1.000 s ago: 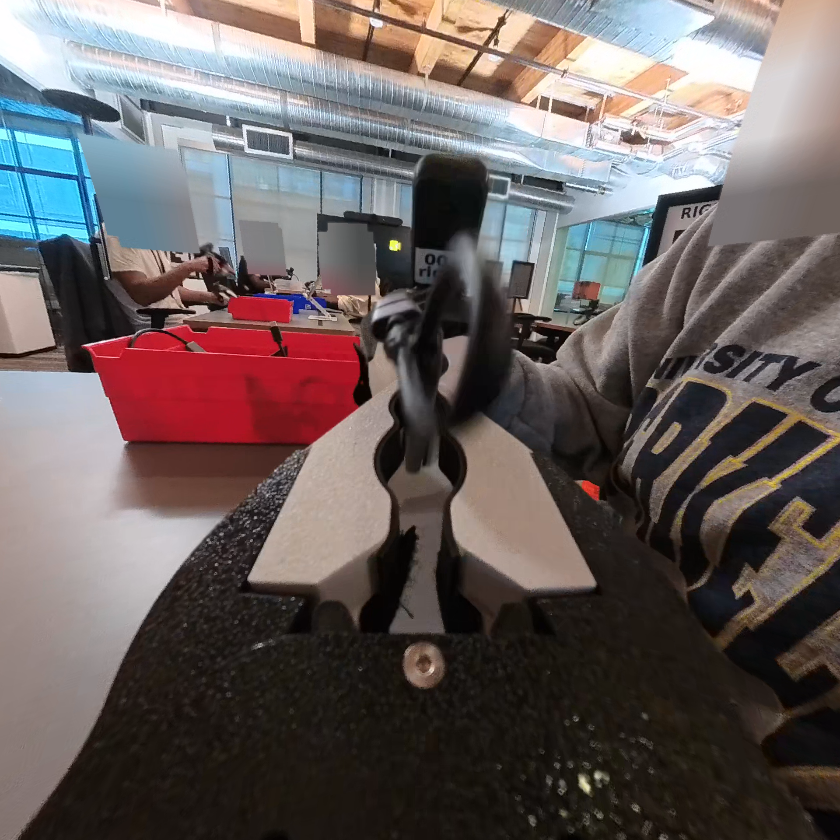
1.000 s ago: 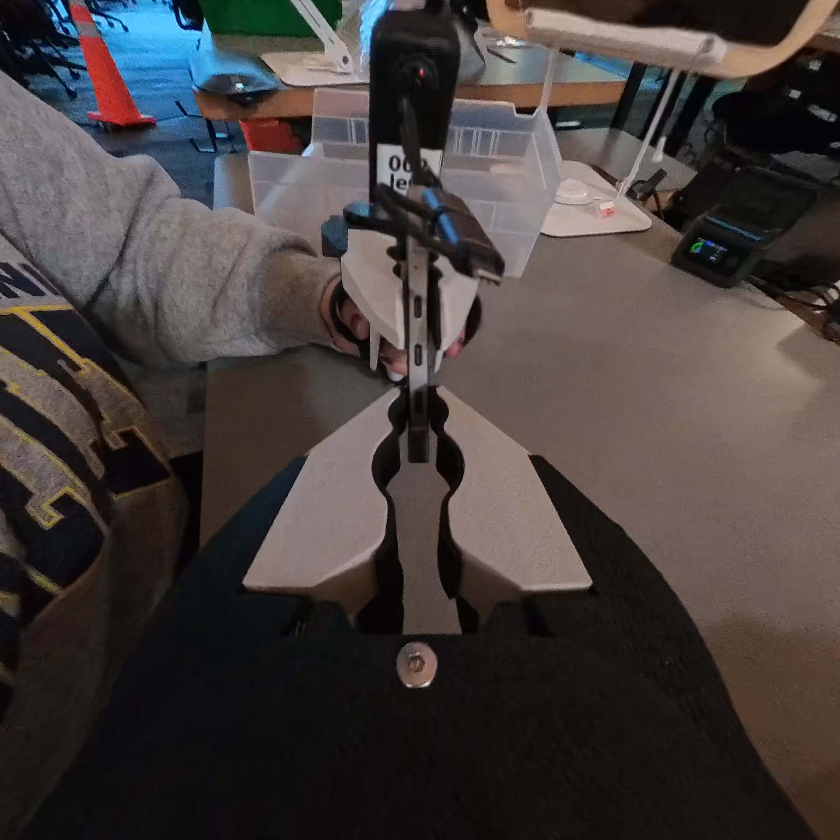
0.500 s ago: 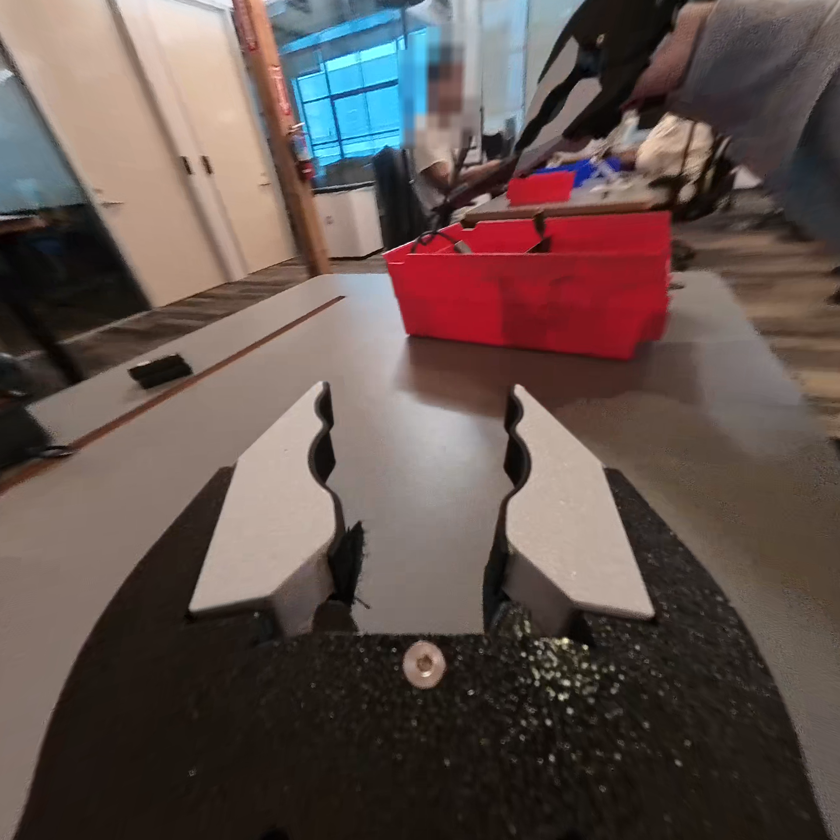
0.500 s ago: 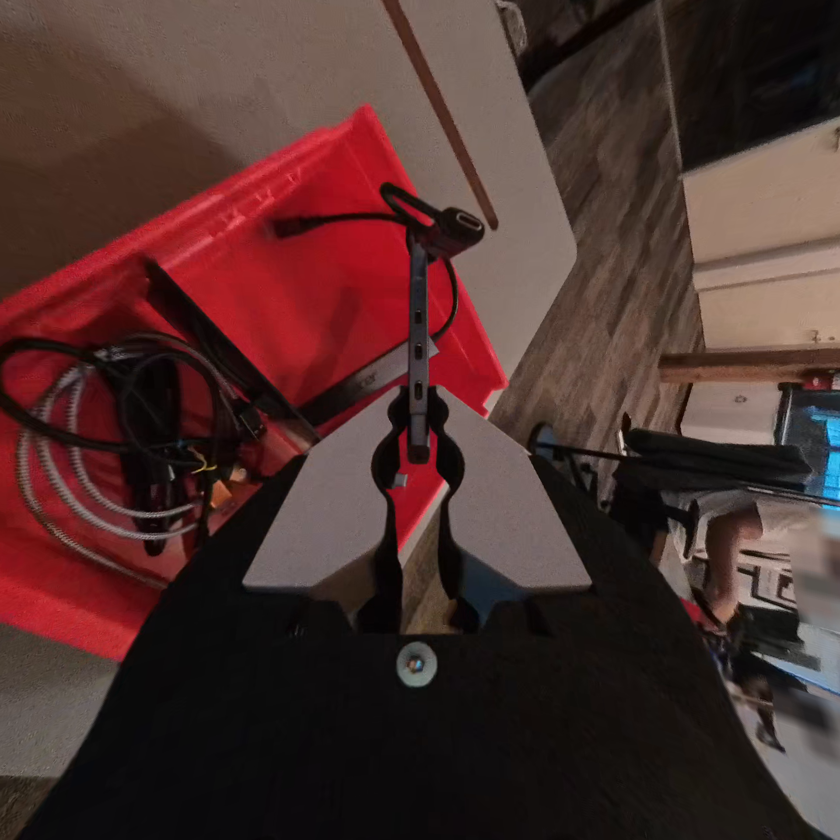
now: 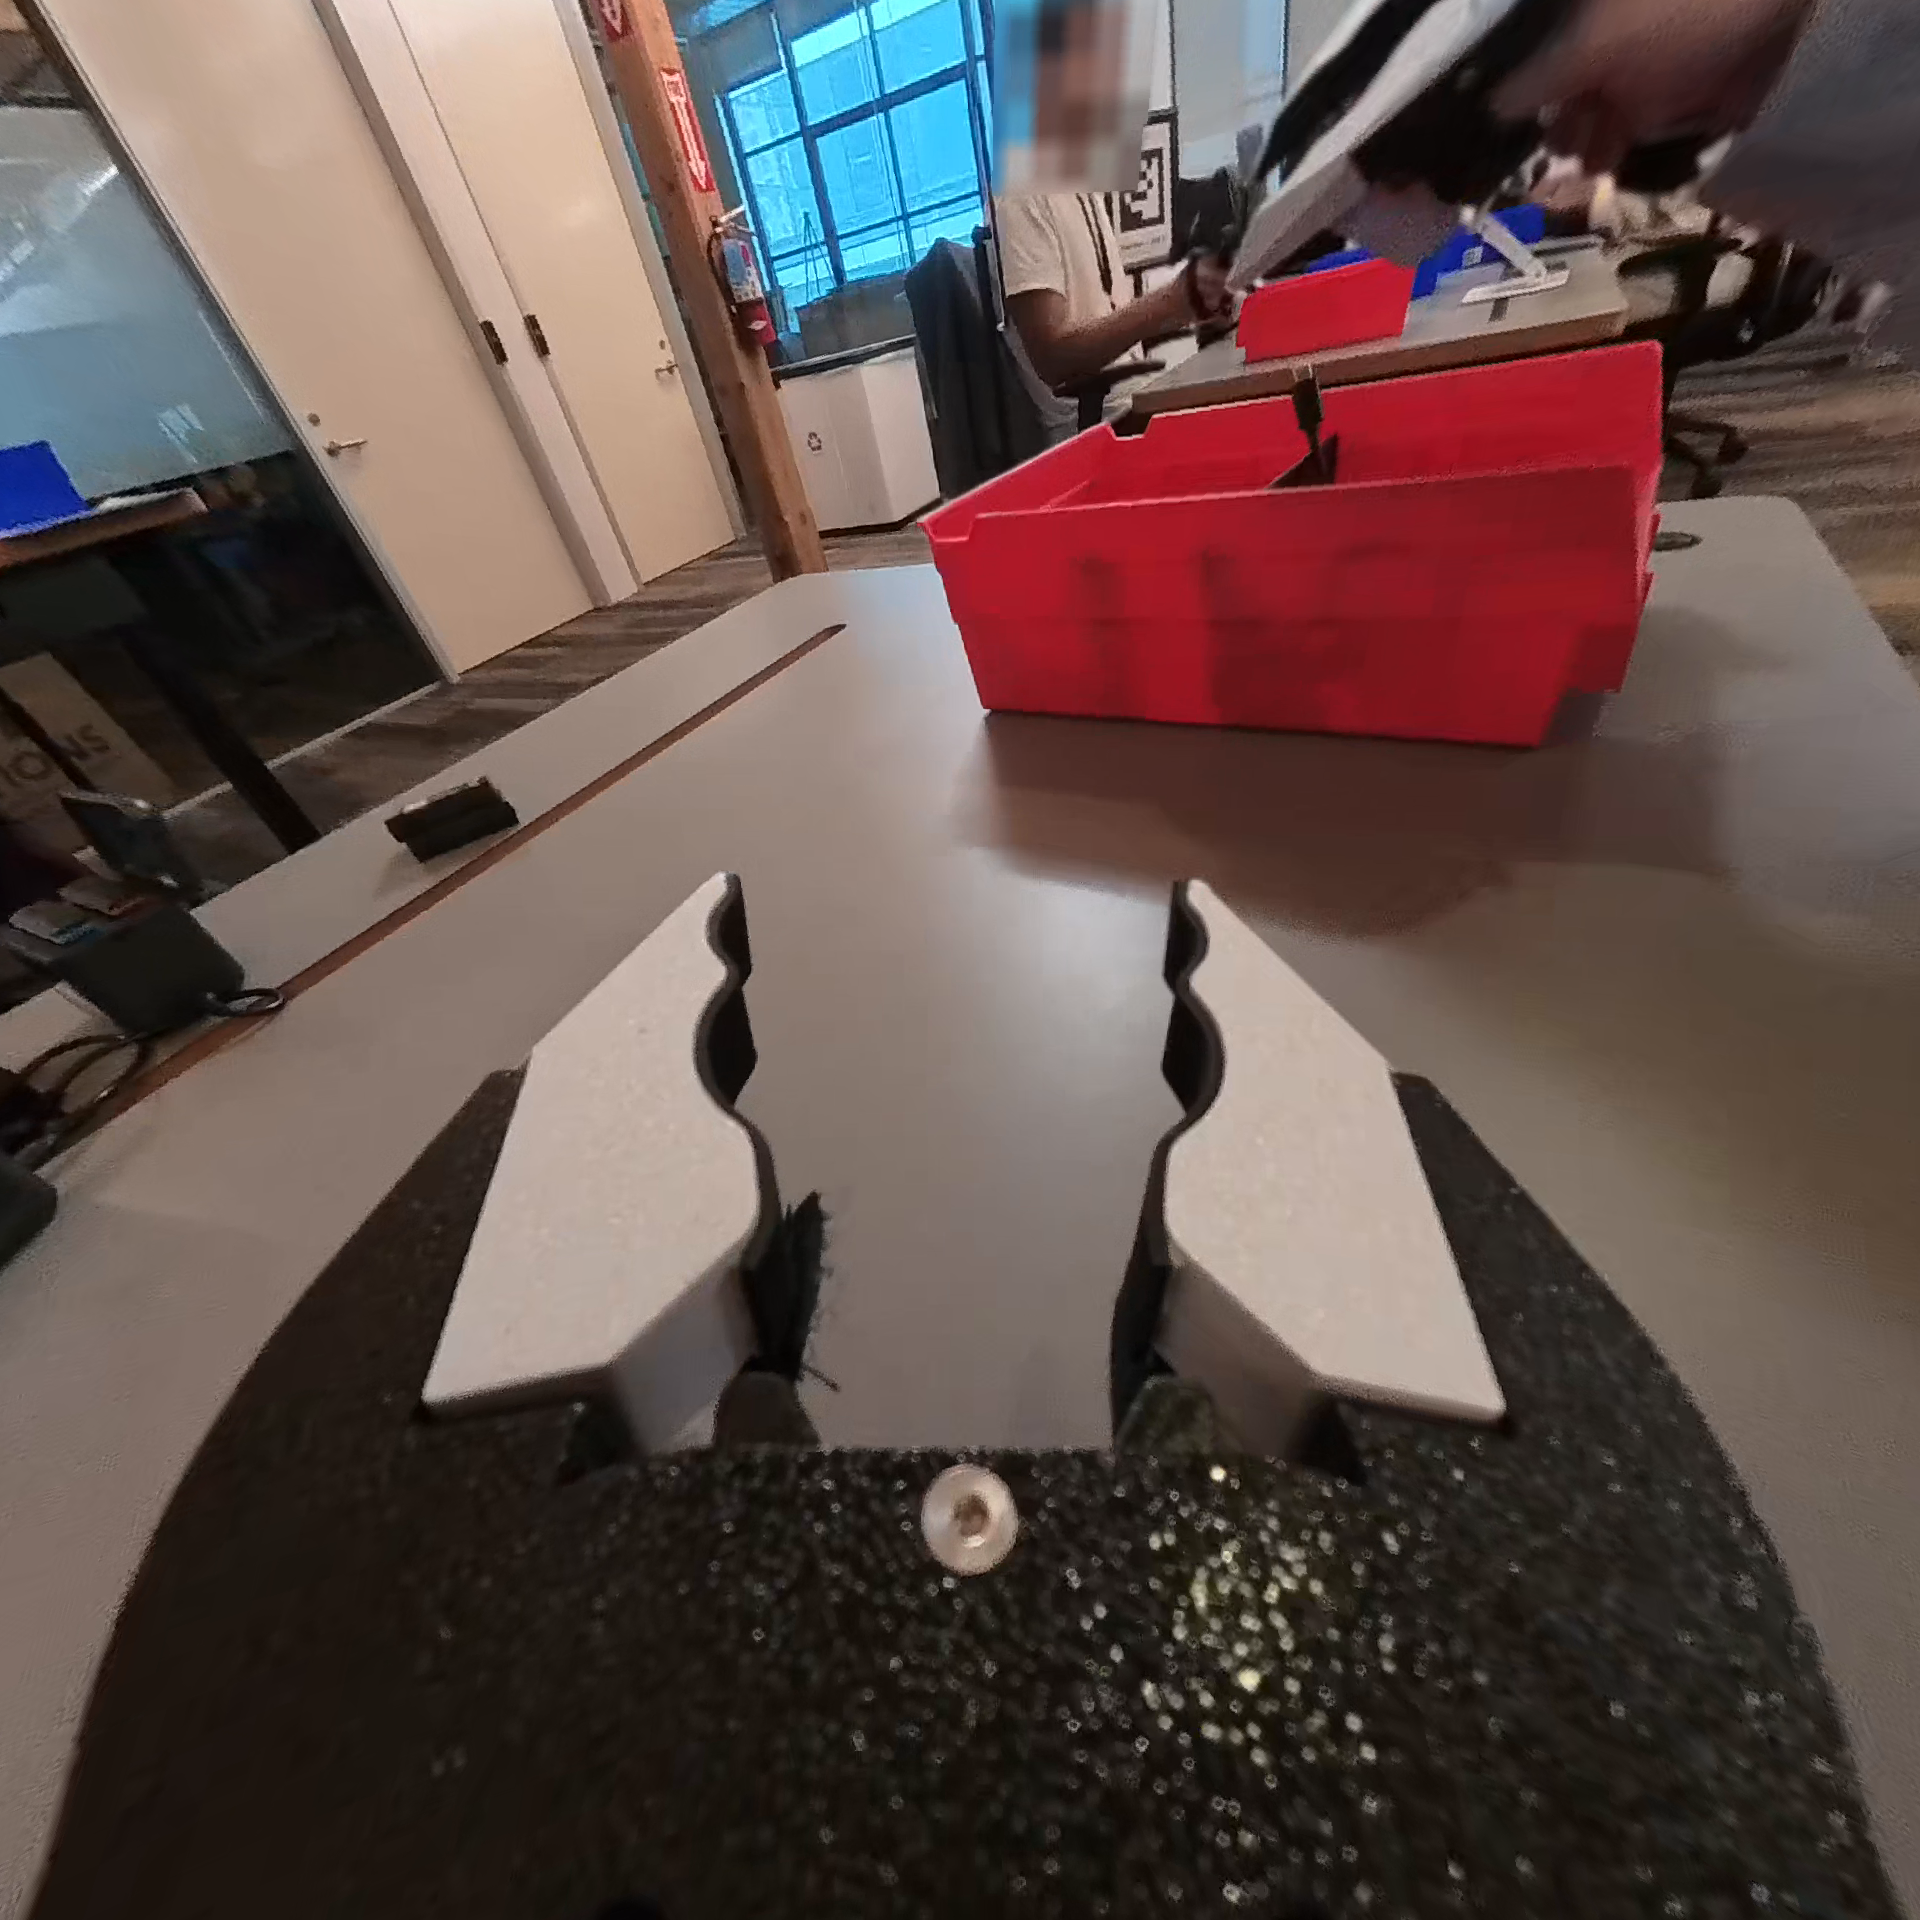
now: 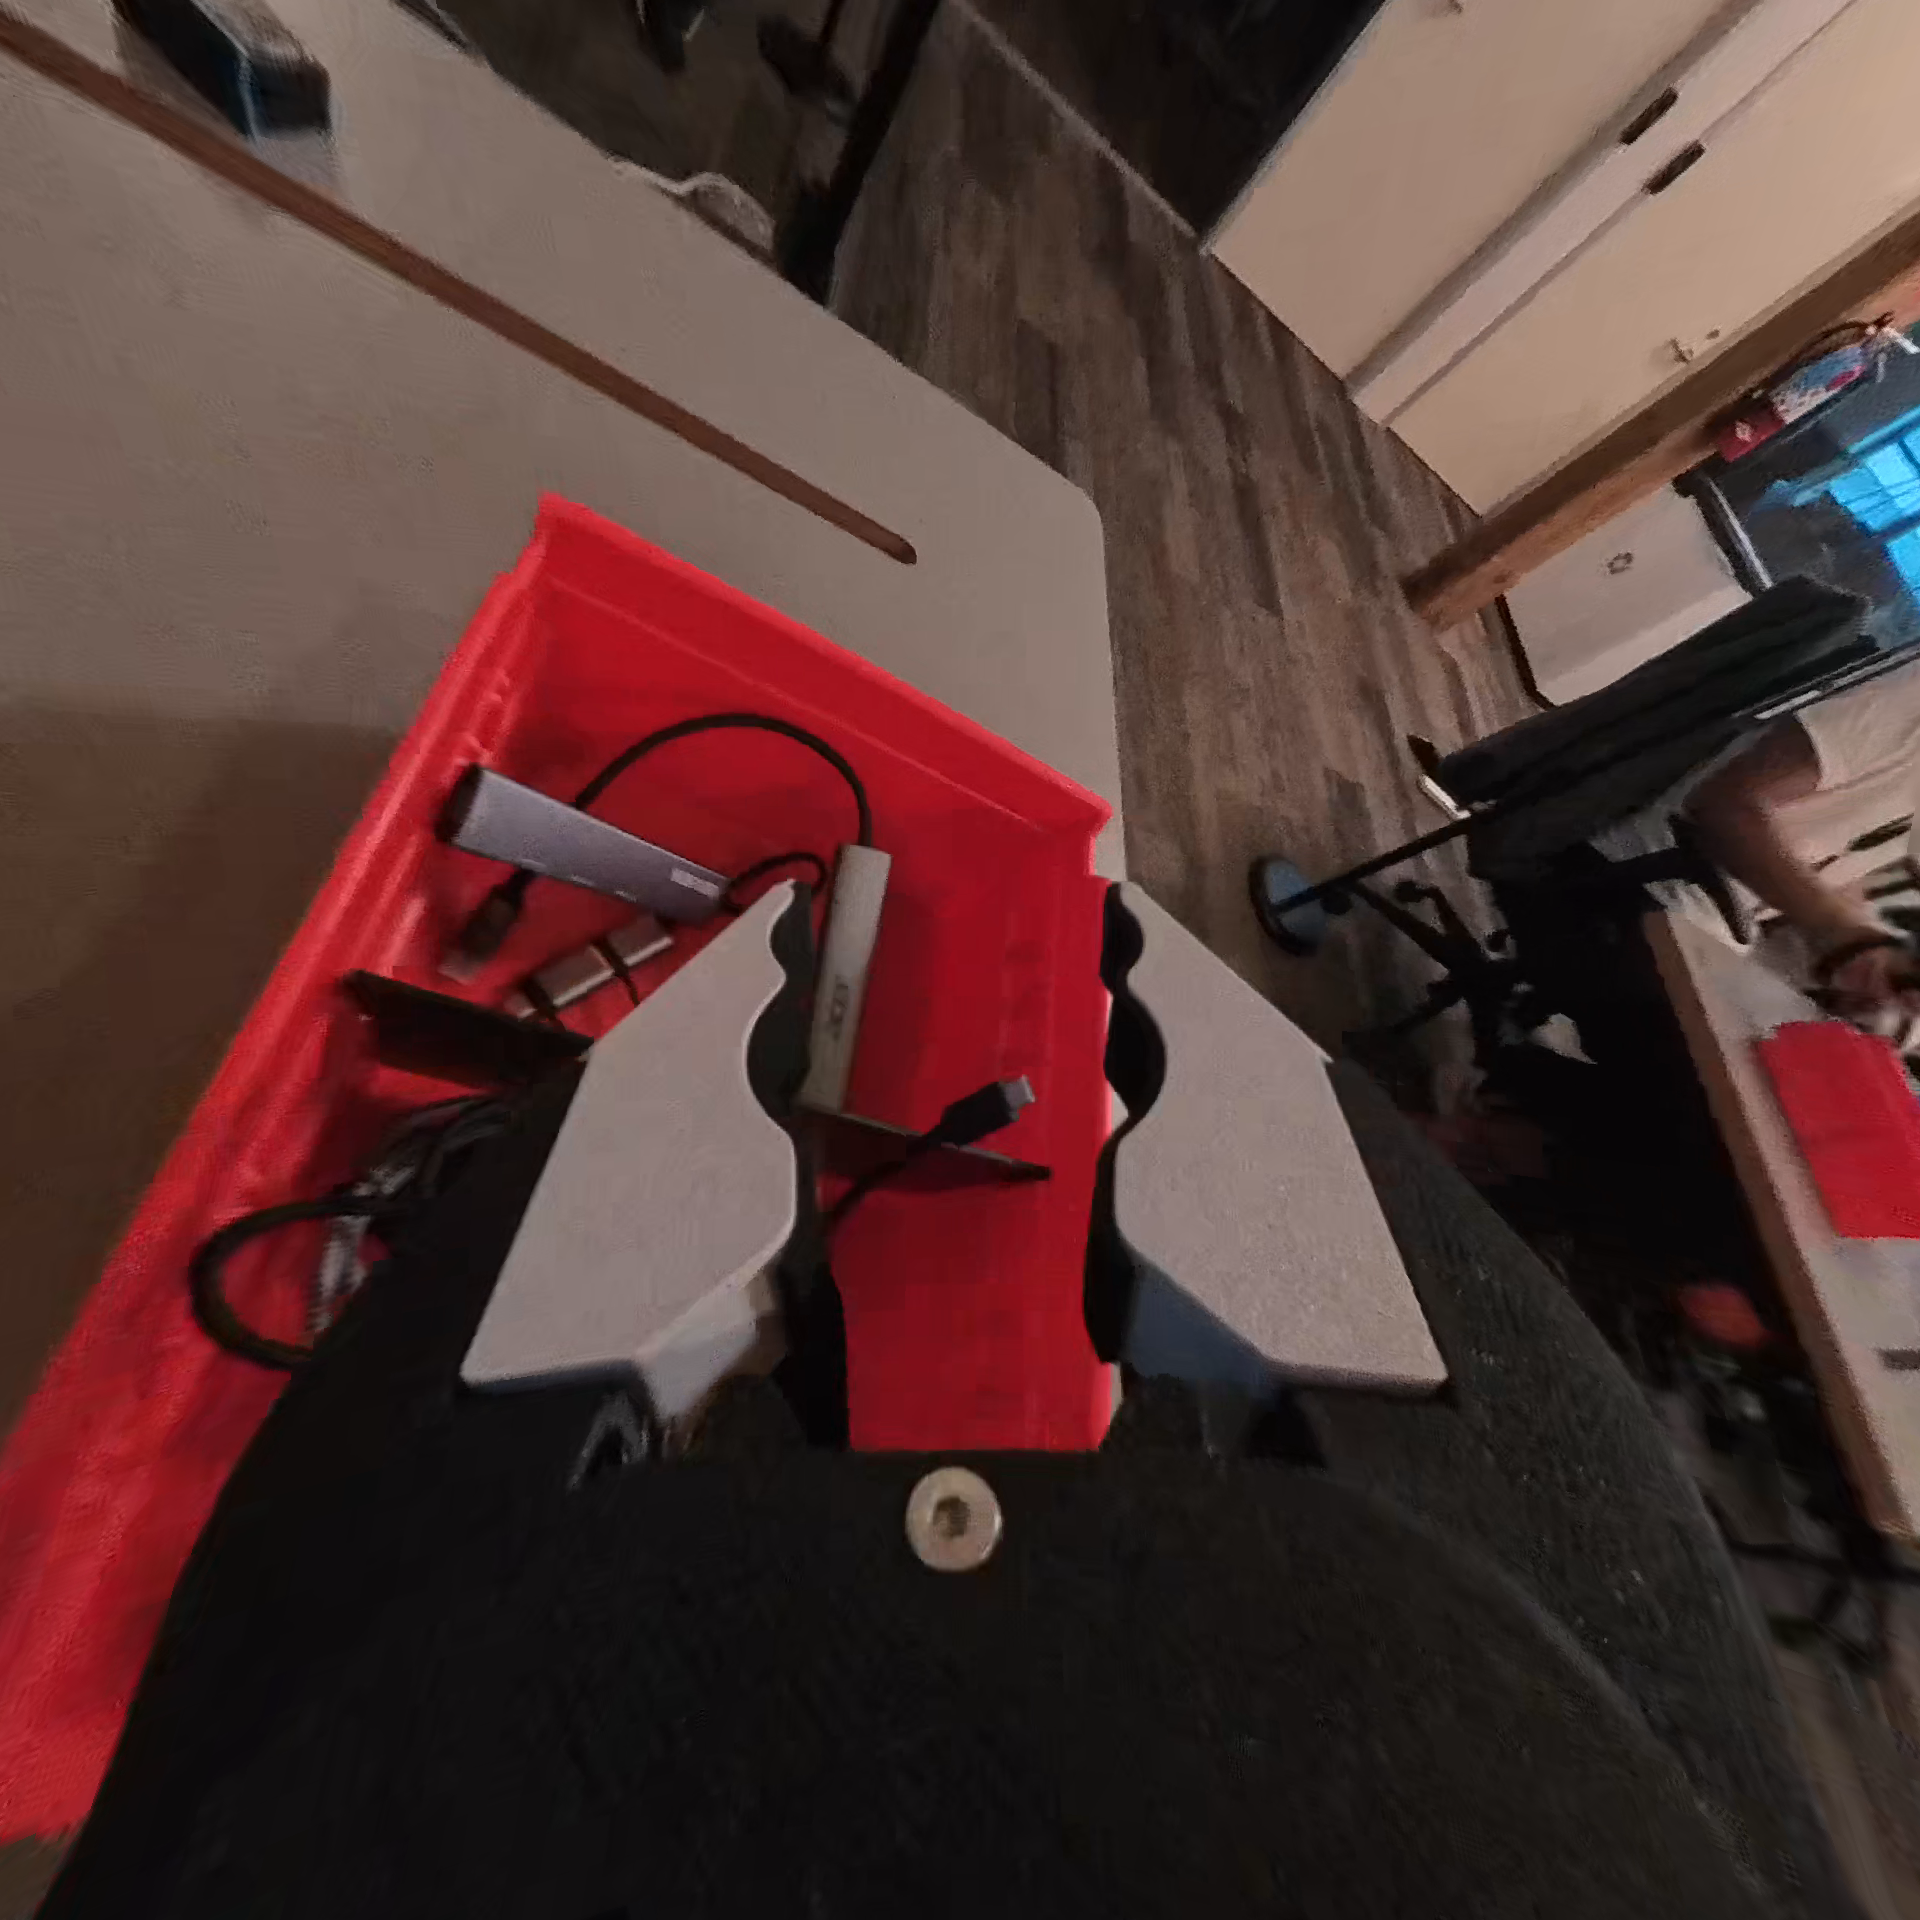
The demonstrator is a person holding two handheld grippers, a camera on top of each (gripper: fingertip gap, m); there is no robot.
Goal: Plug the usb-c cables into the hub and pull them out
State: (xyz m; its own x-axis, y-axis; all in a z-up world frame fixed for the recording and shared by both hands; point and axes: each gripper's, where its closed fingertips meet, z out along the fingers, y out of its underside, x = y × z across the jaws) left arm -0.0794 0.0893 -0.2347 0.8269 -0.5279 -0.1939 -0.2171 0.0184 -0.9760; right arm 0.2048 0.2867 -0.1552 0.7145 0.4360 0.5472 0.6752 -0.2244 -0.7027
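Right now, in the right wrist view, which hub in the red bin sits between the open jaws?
The lighter silver hub, lying lengthwise beside the left finger, its black cable looping away. The darker grey hub lies angled farther off, outside the jaws, in the red bin.

Pale doors (image 5: 436,343), wood post (image 5: 717,281), blue windows (image 5: 862,135).

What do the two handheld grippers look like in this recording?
Both match. The left gripper and right gripper each have two pale grey, wedge-shaped fingers with wavy black pads on the inner edges, set in a rough, speckled black body with one silver screw at the centre. No cables or markings show.
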